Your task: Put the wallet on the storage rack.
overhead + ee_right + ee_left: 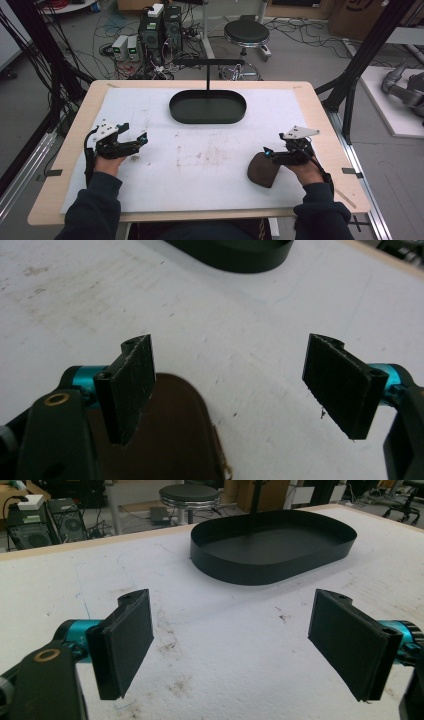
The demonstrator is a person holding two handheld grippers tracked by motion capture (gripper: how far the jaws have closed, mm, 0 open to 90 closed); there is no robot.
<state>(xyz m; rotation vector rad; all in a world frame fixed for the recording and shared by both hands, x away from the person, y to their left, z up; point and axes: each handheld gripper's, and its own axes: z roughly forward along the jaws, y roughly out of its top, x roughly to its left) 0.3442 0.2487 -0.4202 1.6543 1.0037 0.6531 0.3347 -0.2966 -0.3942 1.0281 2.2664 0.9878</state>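
One brown pouch (263, 169), one black tray (208, 107), two hand-held grippers.

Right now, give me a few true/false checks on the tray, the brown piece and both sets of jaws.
1. The black oval tray has nothing in it. True.
2. The brown leather-like piece lies inside the tray. False: it lies on the white mat, near the right gripper.
3. The right gripper is clamped on the brown piece. False: its jaws stand wide apart, and the piece lies below them, under the left-hand jaw in the right gripper view.
4. The left gripper is open with nothing between its jaws. True.
5. The tray sits at the near edge, by the person's sleeves. False: it sits at the far side of the mat.
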